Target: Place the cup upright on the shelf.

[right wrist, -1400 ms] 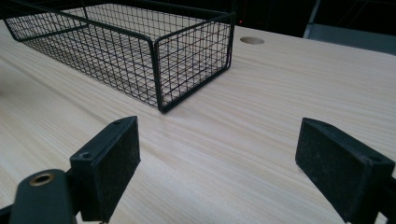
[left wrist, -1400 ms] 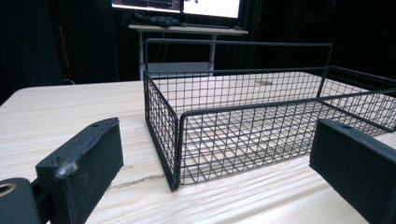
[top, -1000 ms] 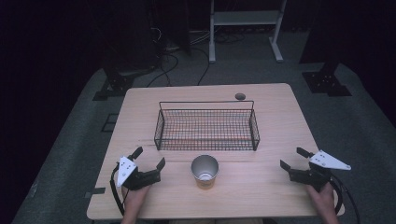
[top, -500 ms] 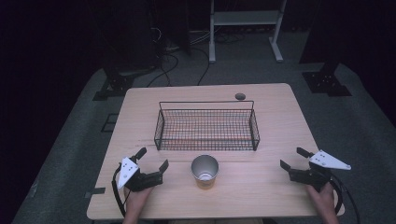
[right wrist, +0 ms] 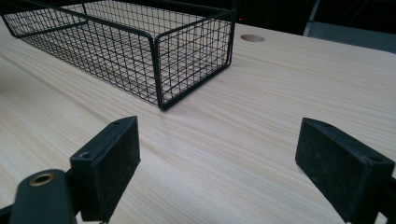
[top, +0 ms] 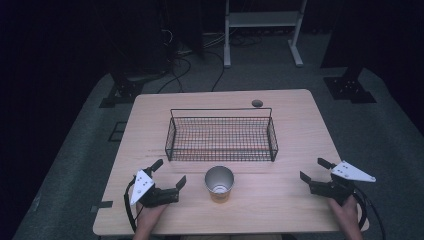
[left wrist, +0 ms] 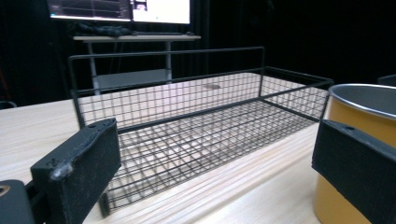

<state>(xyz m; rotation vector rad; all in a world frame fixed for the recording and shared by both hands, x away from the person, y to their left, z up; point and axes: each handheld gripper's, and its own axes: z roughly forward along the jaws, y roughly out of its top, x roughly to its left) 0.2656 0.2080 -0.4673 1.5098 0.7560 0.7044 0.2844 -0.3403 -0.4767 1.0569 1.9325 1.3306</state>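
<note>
A metal cup (top: 219,182) with a yellow outside stands upright near the table's front edge, just in front of an empty black wire basket (top: 172,136). My left gripper (top: 170,172) rests open on the table a short way left of the cup, jaws pointing toward the basket. In the left gripper view the basket (left wrist: 196,121) lies ahead and the cup (left wrist: 362,109) stands behind the right jaw, outside the gap. My right gripper (top: 313,169) stands open at the front right, nothing between its fingers. Its own view shows the basket's corner (right wrist: 159,70) ahead on the left.
The light wooden table (top: 300,130) has a round cable hole (top: 257,103) behind the basket, also visible as the hole (right wrist: 252,38) in the right gripper view. Bare tabletop lies right of the basket. Dark floor, cables and stand legs (top: 260,30) surround the table.
My left gripper has edged a little to the right, toward the cup. The right gripper, cup and basket have stayed put.
</note>
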